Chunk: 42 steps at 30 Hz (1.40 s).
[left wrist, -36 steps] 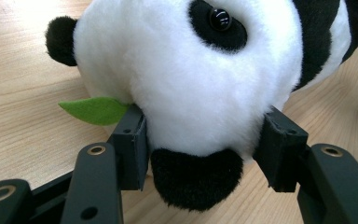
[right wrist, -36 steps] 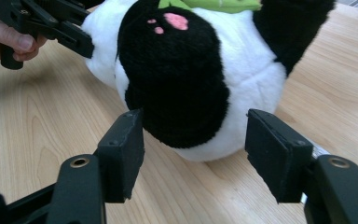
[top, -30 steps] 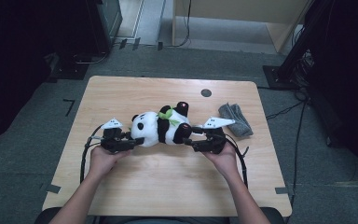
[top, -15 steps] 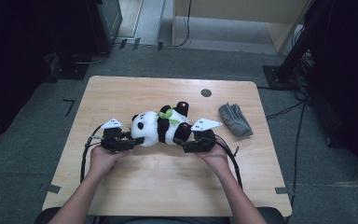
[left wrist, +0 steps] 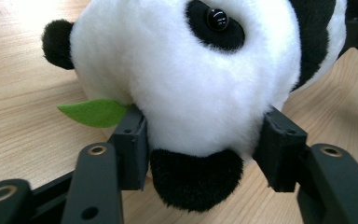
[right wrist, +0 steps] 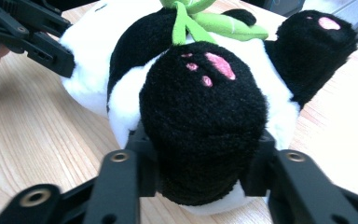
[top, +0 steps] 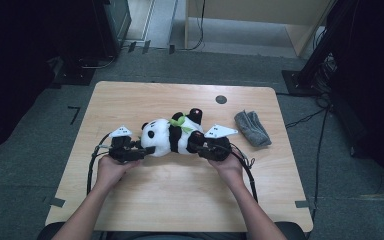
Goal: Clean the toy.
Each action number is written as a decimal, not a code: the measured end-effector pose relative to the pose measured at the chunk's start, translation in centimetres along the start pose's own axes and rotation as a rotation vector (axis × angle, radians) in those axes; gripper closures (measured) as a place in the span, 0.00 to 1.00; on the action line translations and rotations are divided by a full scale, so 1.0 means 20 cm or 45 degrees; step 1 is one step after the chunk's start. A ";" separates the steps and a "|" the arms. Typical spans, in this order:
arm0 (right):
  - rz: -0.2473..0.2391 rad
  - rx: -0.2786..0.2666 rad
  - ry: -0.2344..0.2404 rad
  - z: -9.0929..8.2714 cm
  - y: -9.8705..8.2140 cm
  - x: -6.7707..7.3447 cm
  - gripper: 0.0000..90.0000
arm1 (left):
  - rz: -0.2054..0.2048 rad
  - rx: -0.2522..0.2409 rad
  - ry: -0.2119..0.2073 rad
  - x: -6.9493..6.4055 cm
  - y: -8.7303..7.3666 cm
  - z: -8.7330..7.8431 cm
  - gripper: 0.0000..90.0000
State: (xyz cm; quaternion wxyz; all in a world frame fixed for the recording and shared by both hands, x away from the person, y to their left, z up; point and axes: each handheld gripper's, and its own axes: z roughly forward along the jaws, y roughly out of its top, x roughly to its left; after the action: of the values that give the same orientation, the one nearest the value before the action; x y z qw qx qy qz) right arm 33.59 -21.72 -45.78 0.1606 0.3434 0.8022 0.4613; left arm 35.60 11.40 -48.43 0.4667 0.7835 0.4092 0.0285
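From above, the panda [top: 172, 136] lies lengthwise across the table [top: 180, 195], head toward the left gripper [top: 132, 151], feet toward the right gripper [top: 202, 148]; a grey cloth [top: 252, 128] sits well clear beyond the feet. In the left gripper view, the jaws clamp the head. In the right gripper view, the jaws have just been closing and seem to pinch a black foot.

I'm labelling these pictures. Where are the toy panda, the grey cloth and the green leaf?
toy panda [top: 166, 136], high view, white belly
grey cloth [top: 252, 128], high view, middle
green leaf [left wrist: 93, 112], left gripper view, middle
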 end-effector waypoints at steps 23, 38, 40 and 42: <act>0.265 -0.103 -0.016 -0.25 0.17 -0.13 0.75 | 0.305 -0.120 -0.162 -0.05 0.02 -0.08 0.34; 0.310 -0.089 0.192 -0.22 0.21 -0.06 0.75 | 0.339 -0.199 -0.124 -0.02 0.02 -0.05 0.21; 0.308 -0.077 0.198 -0.21 0.21 -0.05 0.76 | 0.332 -0.202 -0.102 -0.01 0.02 -0.05 0.21; 0.306 -0.068 0.202 -0.19 0.21 -0.04 0.76 | 0.334 -0.191 -0.071 -0.01 0.03 -0.04 0.28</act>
State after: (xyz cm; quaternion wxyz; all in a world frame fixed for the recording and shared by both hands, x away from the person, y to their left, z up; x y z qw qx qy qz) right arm 33.61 -23.29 -40.34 0.0495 0.3951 0.7529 0.5239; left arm 35.51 11.74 -47.51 0.5275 0.7936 0.2870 0.0980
